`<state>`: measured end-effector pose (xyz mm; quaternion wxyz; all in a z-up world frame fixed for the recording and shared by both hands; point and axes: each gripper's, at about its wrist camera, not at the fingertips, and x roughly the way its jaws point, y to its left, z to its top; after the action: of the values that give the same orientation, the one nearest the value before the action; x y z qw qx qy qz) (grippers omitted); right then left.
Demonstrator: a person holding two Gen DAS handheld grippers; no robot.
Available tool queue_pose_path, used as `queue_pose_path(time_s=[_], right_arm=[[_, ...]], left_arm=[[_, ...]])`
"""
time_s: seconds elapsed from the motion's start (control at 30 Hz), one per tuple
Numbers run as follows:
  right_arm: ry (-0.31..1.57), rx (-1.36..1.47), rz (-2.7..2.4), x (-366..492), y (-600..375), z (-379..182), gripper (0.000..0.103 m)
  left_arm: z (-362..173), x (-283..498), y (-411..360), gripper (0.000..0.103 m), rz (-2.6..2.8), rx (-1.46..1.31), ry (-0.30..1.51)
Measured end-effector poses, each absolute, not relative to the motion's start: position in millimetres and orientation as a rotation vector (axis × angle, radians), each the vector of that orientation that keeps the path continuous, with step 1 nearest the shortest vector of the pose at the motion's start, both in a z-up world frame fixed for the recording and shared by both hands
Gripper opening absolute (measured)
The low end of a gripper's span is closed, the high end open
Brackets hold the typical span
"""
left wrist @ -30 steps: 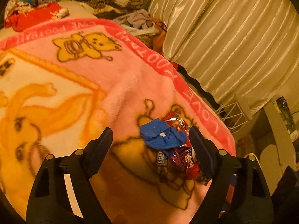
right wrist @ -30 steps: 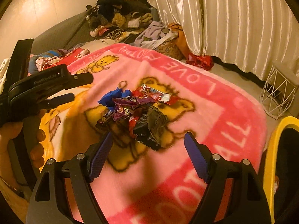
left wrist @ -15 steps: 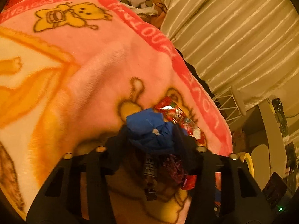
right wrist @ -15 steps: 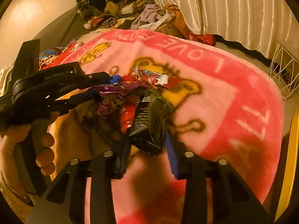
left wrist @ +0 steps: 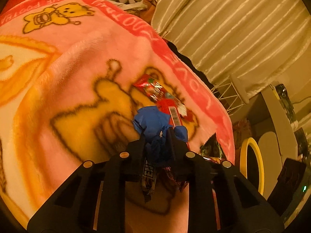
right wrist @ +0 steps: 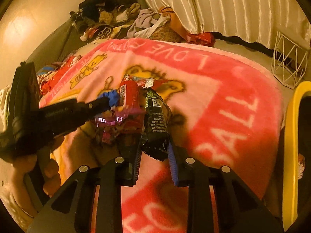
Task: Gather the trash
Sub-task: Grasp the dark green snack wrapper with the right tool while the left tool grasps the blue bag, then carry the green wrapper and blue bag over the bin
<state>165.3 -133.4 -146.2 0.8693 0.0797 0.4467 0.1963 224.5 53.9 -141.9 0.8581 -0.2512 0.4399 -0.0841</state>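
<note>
A heap of snack wrappers lies on a pink bear-print blanket (left wrist: 81,54). My left gripper (left wrist: 156,136) is shut on a crumpled blue wrapper (left wrist: 151,120), with a dark candy-bar wrapper (left wrist: 148,176) hanging under it. A red wrapper (left wrist: 155,91) lies just beyond. My right gripper (right wrist: 154,145) is shut on a black snack packet (right wrist: 156,120), lifted off the blanket (right wrist: 223,97). Red (right wrist: 129,95) and purple (right wrist: 116,116) wrappers sit next to it. The left gripper (right wrist: 108,102) shows in the right wrist view, holding the blue wrapper (right wrist: 113,97).
A yellow-rimmed bin (right wrist: 291,155) stands at the right edge of the bed, also in the left wrist view (left wrist: 252,161). A white wire basket (right wrist: 287,64) sits on the floor by the curtain (right wrist: 233,9). Clothes (right wrist: 116,15) are piled at the bed's far end.
Both grippers went from wide open over the heap to shut: the left on the blue wrapper, the right on the black packet. Both now hold their pieces raised.
</note>
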Motion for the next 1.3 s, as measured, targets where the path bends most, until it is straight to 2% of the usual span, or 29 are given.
queue_pose_path(time_s=[0.77, 1.3], right_arm=[[0.859, 0.183, 0.423, 140, -167, -119, 0.024], [0.791, 0.189, 0.438, 120, -182, -92, 0.024]], left_arm=[[-87, 176, 65, 0.015, -0.181, -0.527, 0.791], [-62, 161, 38, 0.015, -0.221, -0.470, 0.758]])
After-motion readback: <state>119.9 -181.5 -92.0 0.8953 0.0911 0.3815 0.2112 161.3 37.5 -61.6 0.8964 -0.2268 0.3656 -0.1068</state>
